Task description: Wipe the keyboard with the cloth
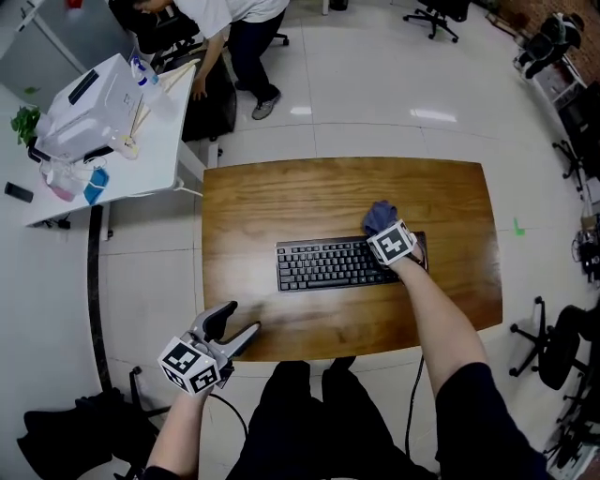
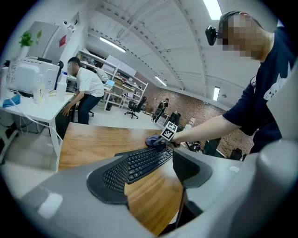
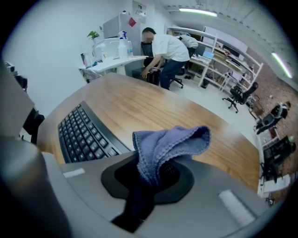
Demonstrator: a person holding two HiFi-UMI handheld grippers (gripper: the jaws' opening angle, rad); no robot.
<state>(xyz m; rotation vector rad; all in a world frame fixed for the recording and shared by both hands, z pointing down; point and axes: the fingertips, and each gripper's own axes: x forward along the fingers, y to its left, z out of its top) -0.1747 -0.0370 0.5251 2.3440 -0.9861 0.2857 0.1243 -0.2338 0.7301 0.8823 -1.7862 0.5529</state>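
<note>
A black keyboard lies in the middle of a wooden table. My right gripper is over the keyboard's far right end, shut on a blue cloth. In the right gripper view the cloth bunches up out of the closed jaws of that gripper, with the keyboard to the left. My left gripper hangs open at the table's front left edge, holding nothing. In the left gripper view, past the open left gripper, I see the keyboard and the cloth.
A white desk with a printer and a spray bottle stands at the far left, and a person bends beside it. Office chairs stand on the right. My legs are against the table's front edge.
</note>
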